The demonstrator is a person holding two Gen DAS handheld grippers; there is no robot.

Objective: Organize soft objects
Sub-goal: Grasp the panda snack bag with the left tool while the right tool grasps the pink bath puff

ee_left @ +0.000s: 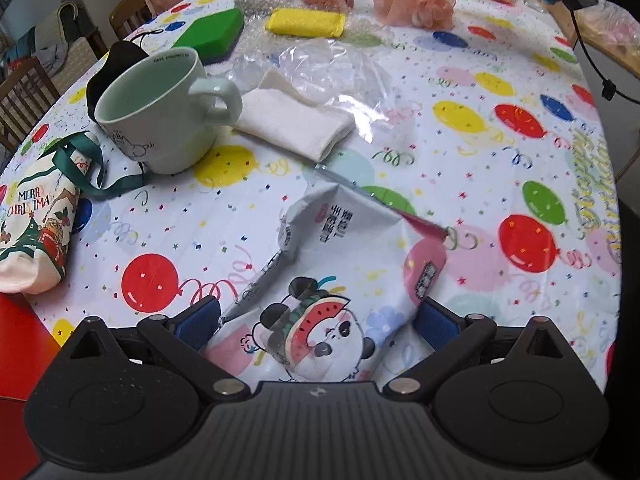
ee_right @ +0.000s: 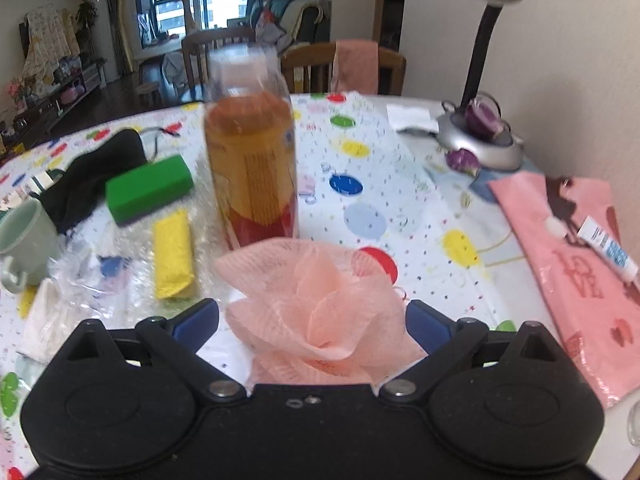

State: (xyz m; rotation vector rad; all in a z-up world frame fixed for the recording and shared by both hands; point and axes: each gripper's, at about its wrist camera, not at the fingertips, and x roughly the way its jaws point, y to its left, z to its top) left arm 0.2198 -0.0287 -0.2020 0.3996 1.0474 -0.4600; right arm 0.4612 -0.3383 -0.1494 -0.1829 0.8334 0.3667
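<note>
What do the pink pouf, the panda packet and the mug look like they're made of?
Pouf: gathered nylon-type mesh, matte; fine netting shows in its ruffles.
Panda packet: thin printed plastic film, slightly glossy; it creases sharply and puckers between the fingers.
Mug: probably glazed ceramic, pale green; thick rim, smooth soft sheen.

one mug (ee_left: 160, 112), two sponges (ee_left: 210, 32), one bottle (ee_right: 252, 160)

A glossy, crinkled plastic panda packet (ee_left: 320, 280) lies on the smooth, shiny balloon-print tablecloth (ee_left: 460, 160). At ten o'clock from it stands a smooth glazed ceramic mug (ee_left: 160, 120), beside a soft, matt white folded cloth (ee_left: 296, 124). The peach bath pouf (ee_right: 316, 304) is fine open mesh, the bottle (ee_right: 252, 168) at twelve o'clock behind it clear plastic.
</note>
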